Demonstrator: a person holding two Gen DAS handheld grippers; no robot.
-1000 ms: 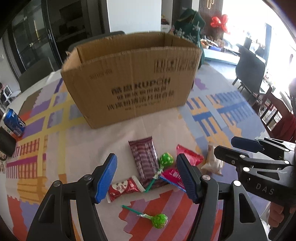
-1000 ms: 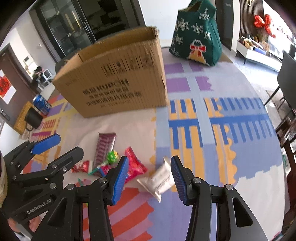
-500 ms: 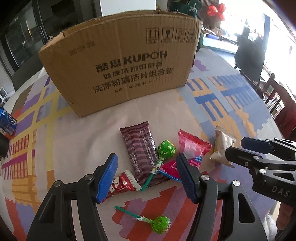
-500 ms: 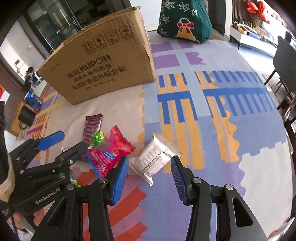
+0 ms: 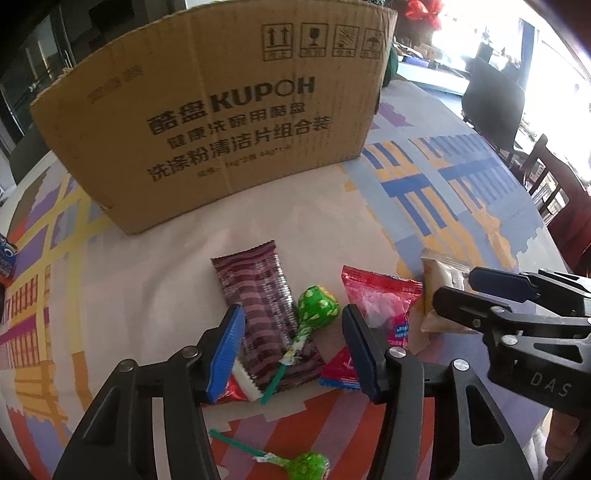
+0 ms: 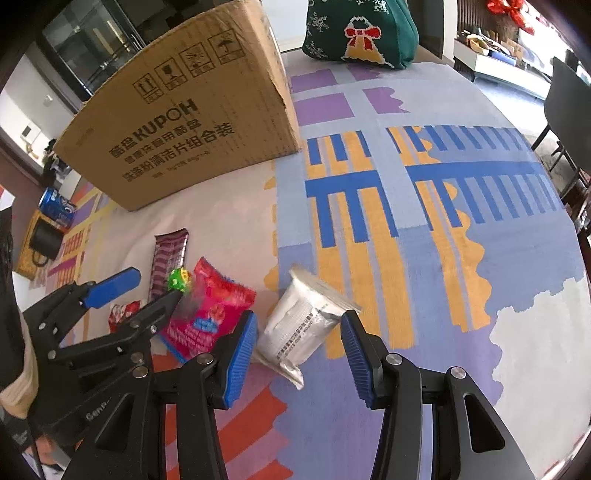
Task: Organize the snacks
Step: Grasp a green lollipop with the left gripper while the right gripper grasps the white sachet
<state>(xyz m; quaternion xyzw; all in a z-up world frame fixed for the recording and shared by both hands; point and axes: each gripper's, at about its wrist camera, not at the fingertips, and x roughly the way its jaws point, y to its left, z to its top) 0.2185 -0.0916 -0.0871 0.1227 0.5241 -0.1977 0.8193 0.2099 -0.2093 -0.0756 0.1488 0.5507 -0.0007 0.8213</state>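
Snacks lie on the patterned tablecloth in front of a cardboard box [image 5: 221, 122]. My left gripper [image 5: 293, 354] is open, low over a brown striped wrapper [image 5: 264, 306] and a green lollipop [image 5: 317, 306] lying on it. A red packet [image 5: 380, 306] lies just right of it, a small red-white candy [image 5: 232, 391] under its left finger, a second green lollipop [image 5: 303, 463] below. My right gripper [image 6: 299, 358] is open with its fingers either side of a silver-white pouch [image 6: 299, 328], which also shows in the left wrist view [image 5: 436, 284].
The box [image 6: 192, 122] stands behind the snacks, its opening out of sight. A blue soda can [image 6: 55, 206] and a black mug [image 6: 42, 240] sit at the left. A green Christmas bag [image 6: 362, 29] stands behind the box. Chairs ring the table's right edge.
Both grippers have come down and forward toward the snacks. The left one now straddles the brown wrapper and lollipop; the right one now straddles the silver pouch.
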